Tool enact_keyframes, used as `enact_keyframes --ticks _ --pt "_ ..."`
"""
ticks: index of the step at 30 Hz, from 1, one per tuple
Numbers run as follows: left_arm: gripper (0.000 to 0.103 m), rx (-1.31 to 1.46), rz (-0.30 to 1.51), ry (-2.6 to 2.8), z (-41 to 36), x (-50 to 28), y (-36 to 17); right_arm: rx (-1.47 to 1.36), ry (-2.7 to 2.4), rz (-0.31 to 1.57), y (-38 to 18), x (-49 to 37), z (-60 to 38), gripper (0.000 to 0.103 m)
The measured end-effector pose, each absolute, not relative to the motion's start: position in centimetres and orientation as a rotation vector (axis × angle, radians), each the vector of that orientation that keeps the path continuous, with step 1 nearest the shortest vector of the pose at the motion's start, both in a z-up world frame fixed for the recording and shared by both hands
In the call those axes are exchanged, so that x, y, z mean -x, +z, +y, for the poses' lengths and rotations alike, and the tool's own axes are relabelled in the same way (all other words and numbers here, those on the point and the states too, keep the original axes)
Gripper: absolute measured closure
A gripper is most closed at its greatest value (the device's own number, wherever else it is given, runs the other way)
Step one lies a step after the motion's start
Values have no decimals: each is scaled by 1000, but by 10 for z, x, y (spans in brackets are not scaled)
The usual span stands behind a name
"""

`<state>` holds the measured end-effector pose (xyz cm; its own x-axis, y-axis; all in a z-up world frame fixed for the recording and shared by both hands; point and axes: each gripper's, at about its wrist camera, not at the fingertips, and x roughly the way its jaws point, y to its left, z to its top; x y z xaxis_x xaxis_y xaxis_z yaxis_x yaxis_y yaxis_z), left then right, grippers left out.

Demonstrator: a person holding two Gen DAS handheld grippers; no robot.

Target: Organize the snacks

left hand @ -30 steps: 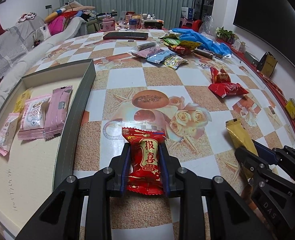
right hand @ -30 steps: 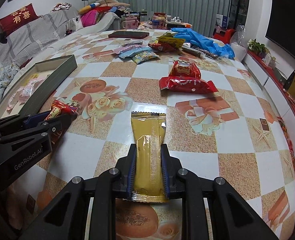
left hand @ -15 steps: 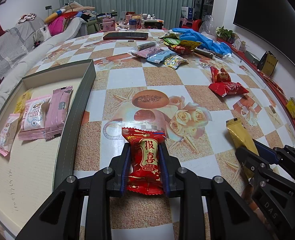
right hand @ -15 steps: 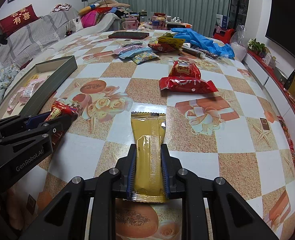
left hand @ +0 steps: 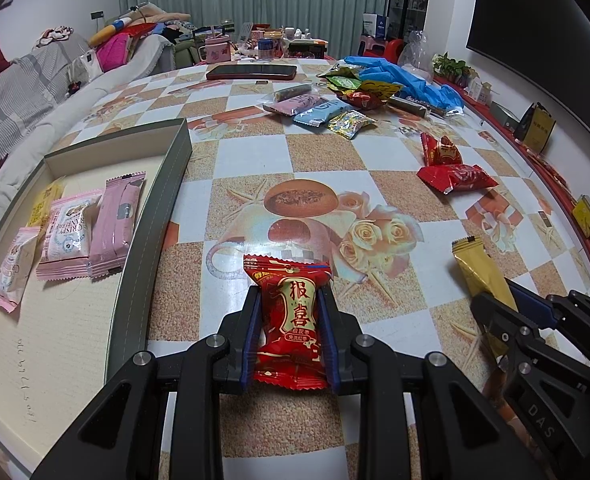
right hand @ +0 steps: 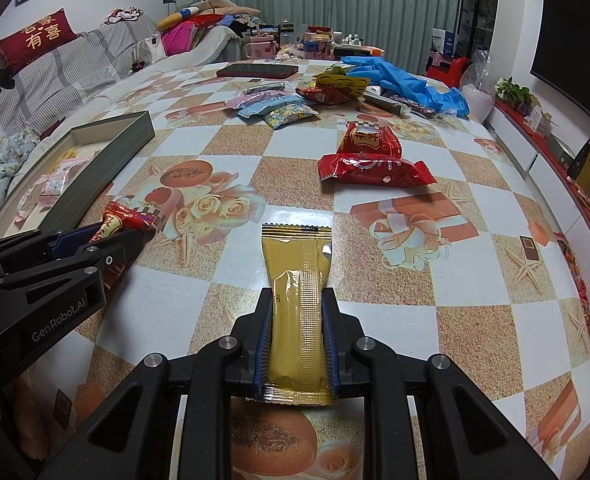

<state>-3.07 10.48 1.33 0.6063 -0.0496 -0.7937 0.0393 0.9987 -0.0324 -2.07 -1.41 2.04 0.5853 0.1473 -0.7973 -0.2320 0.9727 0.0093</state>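
Note:
My left gripper (left hand: 289, 300) is shut on a red snack packet (left hand: 291, 320) with gold characters, held just above the patterned table (left hand: 251, 152). My right gripper (right hand: 297, 300) is shut on a long gold snack packet (right hand: 298, 300). In the left wrist view the gold packet (left hand: 479, 272) and the right gripper (left hand: 495, 300) show at lower right. In the right wrist view the red packet (right hand: 121, 218) and the left gripper (right hand: 139, 236) show at the left. A grey box (left hand: 167, 184) at the left holds several pink and white packets (left hand: 91, 220).
Two red packets (left hand: 451, 168) lie at mid right. A heap of mixed snacks (left hand: 327, 108), blue gloves (left hand: 407, 76) and a dark phone (left hand: 251, 72) lie at the far end. A sofa (right hand: 55, 76) runs along the left side.

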Motion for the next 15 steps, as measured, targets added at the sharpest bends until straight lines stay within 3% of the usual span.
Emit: enact_keyframes --ticks 15 --pt "74 -13 920 -44 104 34 13 101 221 919 21 21 -14 79"
